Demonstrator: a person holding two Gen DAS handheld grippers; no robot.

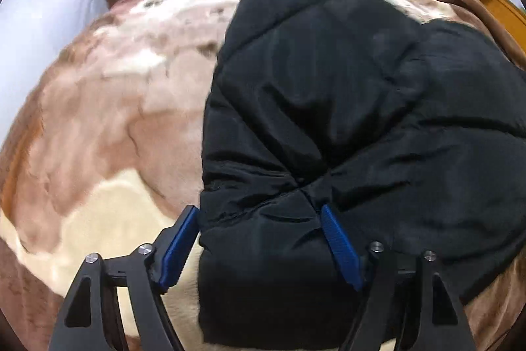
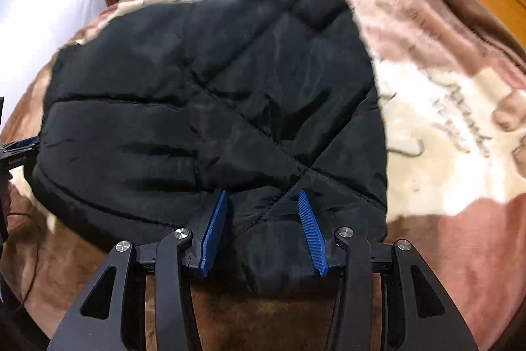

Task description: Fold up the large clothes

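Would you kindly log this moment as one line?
stage: fold released | garment: black quilted padded jacket folded on plush brown-and-cream blanket | left tool: open | right tool: open

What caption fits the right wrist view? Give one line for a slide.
Right gripper fingers straddle the near edge of a folded black quilted jacket lying on a brown-and-cream blanket.

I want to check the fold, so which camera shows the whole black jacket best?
The right wrist view: nearly the whole jacket lies in frame on the blanket. The left wrist view cuts it off at the right edge and bottom.
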